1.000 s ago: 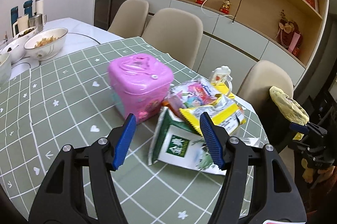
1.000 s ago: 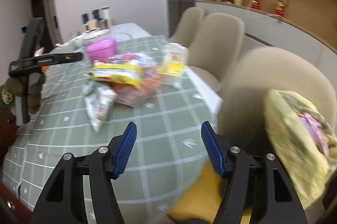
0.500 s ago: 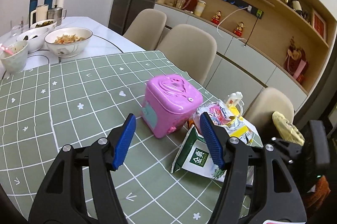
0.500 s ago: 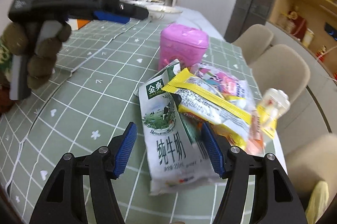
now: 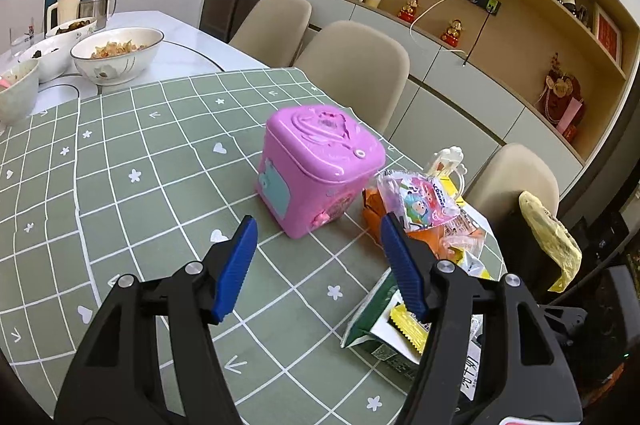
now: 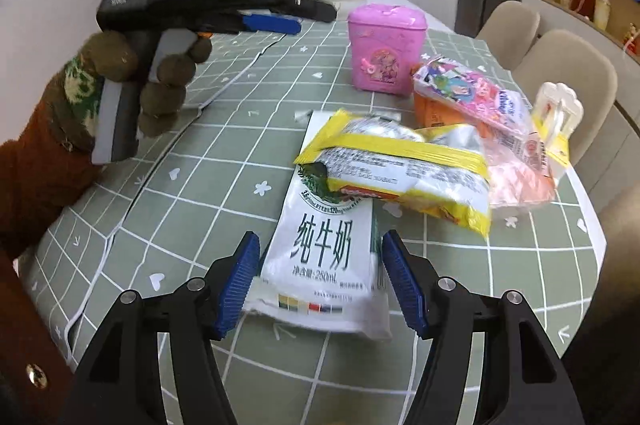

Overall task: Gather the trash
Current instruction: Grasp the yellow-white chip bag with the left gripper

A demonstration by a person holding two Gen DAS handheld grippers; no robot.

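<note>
Right wrist view: right gripper point(image 6: 318, 279) gaped wide, straddling milk pouch point(image 6: 324, 253) near table edge point(image 6: 588, 225), not yet gripped. Left gripper point(image 5: 316, 261) gaped, empty. Wrappers, pink bin point(image 6: 385, 47) untouched; collection barely begun.

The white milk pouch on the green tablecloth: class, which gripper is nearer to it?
Right. The right gripper is open, its fingers either side of the milk pouch's near end. The left gripper hovers open off to the side, facing the pink box.

pink bin point(image 5: 320, 165), green white-gridded tablecloth point(image 5: 120, 165), white milk pouch point(image 6: 324, 249), yellow-edged wrapper point(image 6: 400, 165), blue-padded black tongs point(image 6: 320, 279).
</note>
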